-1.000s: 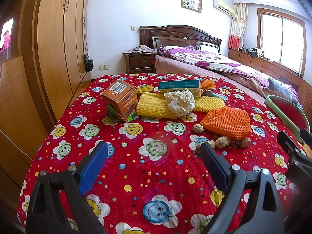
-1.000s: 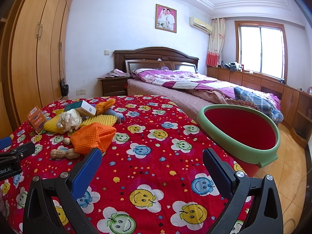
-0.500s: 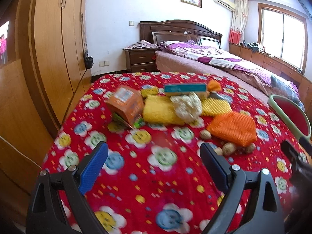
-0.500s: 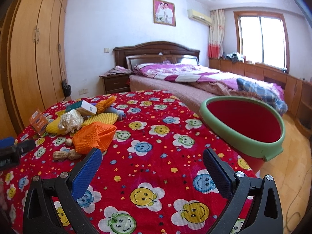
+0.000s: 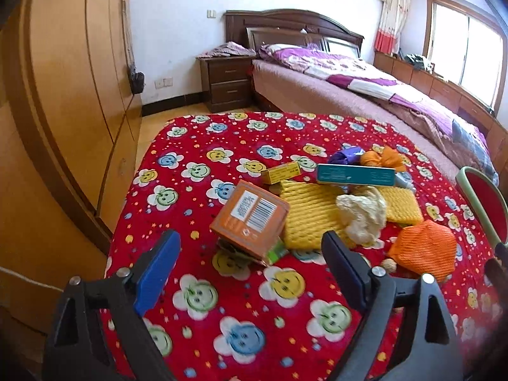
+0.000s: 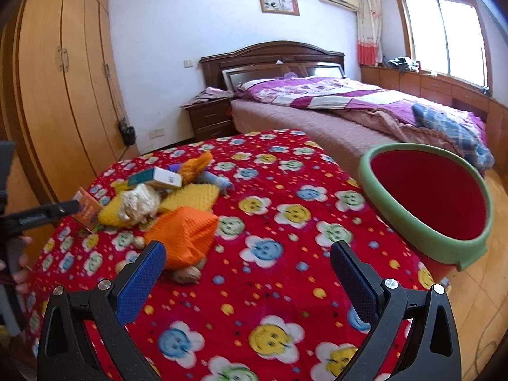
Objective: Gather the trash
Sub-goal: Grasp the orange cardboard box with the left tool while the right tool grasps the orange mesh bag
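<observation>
Left claw [image 5: 250, 273]: wide, closing, nothing gripped; orange box [image 5: 250, 219] just ahead between its fingers on the surface [image 5: 197, 171]; right claw [image 6: 247, 273]: wide, empty; bin [image 6: 425, 203] ahead to its right.

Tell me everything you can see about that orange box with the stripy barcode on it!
The orange box looks like cardboard, with a white barcode label on its upturned face and small print on its side. It sits tilted on the red smiley-flower cloth, propped on something green beneath it. Its right edge is against the yellow foam netting. Nothing grips it. It looks closed and undented. From the right wrist view only part shows.
</observation>
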`<action>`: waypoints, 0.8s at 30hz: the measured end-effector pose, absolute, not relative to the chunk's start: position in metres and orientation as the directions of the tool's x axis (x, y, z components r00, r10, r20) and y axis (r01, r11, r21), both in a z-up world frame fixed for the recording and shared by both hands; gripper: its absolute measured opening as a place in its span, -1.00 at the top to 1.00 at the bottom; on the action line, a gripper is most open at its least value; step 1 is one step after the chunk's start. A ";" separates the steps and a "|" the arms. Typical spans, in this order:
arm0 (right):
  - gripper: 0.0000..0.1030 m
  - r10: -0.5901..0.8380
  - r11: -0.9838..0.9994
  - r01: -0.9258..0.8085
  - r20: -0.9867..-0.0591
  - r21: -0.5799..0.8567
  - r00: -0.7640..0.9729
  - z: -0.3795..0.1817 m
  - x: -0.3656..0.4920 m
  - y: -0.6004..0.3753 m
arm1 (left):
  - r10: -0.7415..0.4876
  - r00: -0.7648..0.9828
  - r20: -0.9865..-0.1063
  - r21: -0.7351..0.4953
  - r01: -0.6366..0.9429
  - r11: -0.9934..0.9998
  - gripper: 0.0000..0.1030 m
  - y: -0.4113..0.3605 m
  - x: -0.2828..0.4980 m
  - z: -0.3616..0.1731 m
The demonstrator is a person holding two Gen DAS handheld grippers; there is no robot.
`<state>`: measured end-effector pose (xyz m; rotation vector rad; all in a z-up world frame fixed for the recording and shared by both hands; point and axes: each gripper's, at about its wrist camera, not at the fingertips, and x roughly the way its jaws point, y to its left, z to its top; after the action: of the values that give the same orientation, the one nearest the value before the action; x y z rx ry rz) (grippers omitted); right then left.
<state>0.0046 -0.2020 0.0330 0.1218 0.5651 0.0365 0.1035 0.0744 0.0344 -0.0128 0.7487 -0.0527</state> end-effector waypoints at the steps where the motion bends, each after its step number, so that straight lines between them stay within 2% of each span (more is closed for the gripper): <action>1: -0.99 0.061 0.993 0.004 -0.532 0.120 0.845 0.034 0.008 -0.200 | -0.061 0.729 -0.682 -0.032 0.053 0.998 -0.70 0.076 0.108 0.033; 5: -0.99 0.061 0.991 0.021 -0.574 0.136 0.816 0.033 0.024 -0.193 | -0.098 0.714 -0.694 -0.050 0.088 0.995 -0.42 0.078 0.123 0.024; 7: -0.99 0.087 0.988 0.013 -0.620 0.155 0.780 0.030 0.034 -0.188 | -0.145 0.701 -0.698 -0.082 0.123 0.989 -0.17 0.080 0.127 0.021; 9: -0.99 0.102 0.986 0.007 -0.636 0.167 0.765 0.029 0.039 -0.184 | -0.191 0.695 -0.693 -0.118 0.152 0.981 -0.07 0.082 0.129 0.018; 15: -0.97 0.126 0.977 0.030 -0.681 0.213 0.722 0.020 0.053 -0.175 | -0.308 0.699 -0.646 -0.226 0.211 0.951 -0.03 0.091 0.129 0.024; 23: 0.14 0.214 0.962 -0.015 -0.720 0.273 0.660 0.006 0.064 -0.163 | -0.361 0.724 -0.588 -0.266 0.248 0.931 -0.02 0.091 0.116 0.042; 24: 0.21 0.222 0.961 -0.023 -0.719 0.275 0.658 0.006 0.064 -0.162 | -0.361 0.728 -0.584 -0.266 0.249 0.931 -0.02 0.090 0.112 0.045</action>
<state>0.0640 -0.1621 0.0055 0.2516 0.8429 0.1404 0.1121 0.0902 0.0450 -0.1740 0.6776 -0.3377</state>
